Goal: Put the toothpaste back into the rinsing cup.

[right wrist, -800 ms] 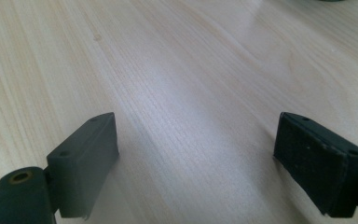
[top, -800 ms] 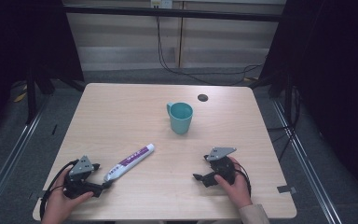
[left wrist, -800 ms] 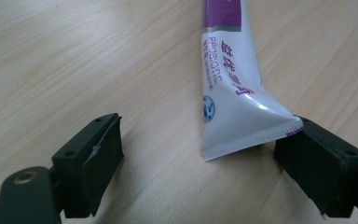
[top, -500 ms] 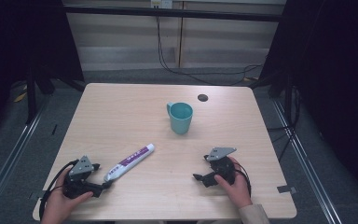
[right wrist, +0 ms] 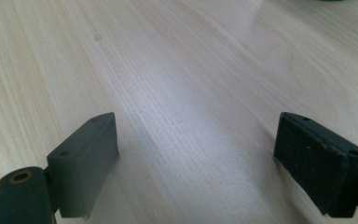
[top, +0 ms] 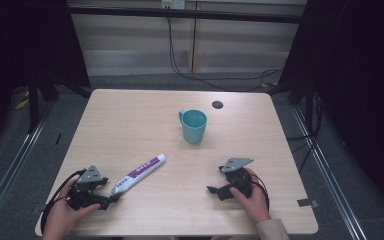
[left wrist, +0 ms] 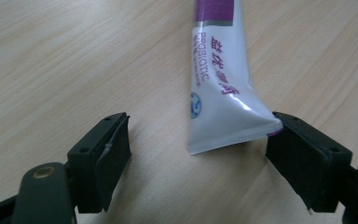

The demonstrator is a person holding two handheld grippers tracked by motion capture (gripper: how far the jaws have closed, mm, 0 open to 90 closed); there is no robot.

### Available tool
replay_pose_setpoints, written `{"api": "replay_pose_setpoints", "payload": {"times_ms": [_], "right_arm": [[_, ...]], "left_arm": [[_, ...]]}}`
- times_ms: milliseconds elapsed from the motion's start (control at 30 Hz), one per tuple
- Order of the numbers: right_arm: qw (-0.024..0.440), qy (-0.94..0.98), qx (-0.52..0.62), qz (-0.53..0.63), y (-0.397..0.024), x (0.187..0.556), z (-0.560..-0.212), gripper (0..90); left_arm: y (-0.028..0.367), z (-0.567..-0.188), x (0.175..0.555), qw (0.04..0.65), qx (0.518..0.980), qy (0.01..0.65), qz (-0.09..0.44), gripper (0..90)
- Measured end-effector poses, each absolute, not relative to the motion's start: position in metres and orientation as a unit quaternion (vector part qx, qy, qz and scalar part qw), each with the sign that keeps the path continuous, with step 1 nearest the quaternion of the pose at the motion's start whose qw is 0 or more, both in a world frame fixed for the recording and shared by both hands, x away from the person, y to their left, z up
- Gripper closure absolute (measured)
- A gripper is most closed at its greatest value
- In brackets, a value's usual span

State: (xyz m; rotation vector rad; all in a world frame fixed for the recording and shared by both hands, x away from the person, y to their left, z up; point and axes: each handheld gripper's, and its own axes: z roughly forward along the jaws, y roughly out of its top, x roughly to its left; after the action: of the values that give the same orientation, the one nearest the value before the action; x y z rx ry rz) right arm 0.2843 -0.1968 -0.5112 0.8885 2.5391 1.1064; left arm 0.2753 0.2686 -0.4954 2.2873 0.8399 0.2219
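A white and purple toothpaste tube [top: 139, 173] lies flat on the wooden table [top: 130, 120], cap end toward the middle. My left gripper [top: 111, 200] rests low at the front left, open, and the tube's crimped end [left wrist: 233, 135] lies between its jaws, nearer the right one. A teal mug [top: 194, 125] stands upright near the table's centre. At the front right my right gripper [top: 214, 190] is open, its jaws wide apart over bare wood [right wrist: 196, 154], pointing left.
A small dark round hole [top: 217, 104] sits in the tabletop behind the mug. Black cables trail from both grippers toward the table's front edge. Dark curtains and metal floor rails flank the table.
The left gripper has edged slightly toward the tube's crimped end. The right gripper, tube and mug have stayed put.
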Motion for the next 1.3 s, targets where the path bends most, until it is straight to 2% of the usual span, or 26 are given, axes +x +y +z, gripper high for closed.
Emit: {"api": "replay_pose_setpoints", "payload": {"times_ms": [467,733,1300], "right_arm": [[0.116,0.867,0.303,0.378,-0.197,0.284,-0.511,12.8],[0.116,0.867,0.303,0.378,-0.197,0.284,-0.511,12.8],[0.115,0.867,0.303,0.379,-0.197,0.284,-0.511,12.8]], "left_arm": [[0.245,-0.475,0.286,0.262,0.915,0.302,0.049,25.5],[0.230,-0.467,0.297,0.223,0.930,0.289,0.047,26.1],[0.206,-0.464,0.315,0.174,0.943,0.282,0.027,30.7]]}}
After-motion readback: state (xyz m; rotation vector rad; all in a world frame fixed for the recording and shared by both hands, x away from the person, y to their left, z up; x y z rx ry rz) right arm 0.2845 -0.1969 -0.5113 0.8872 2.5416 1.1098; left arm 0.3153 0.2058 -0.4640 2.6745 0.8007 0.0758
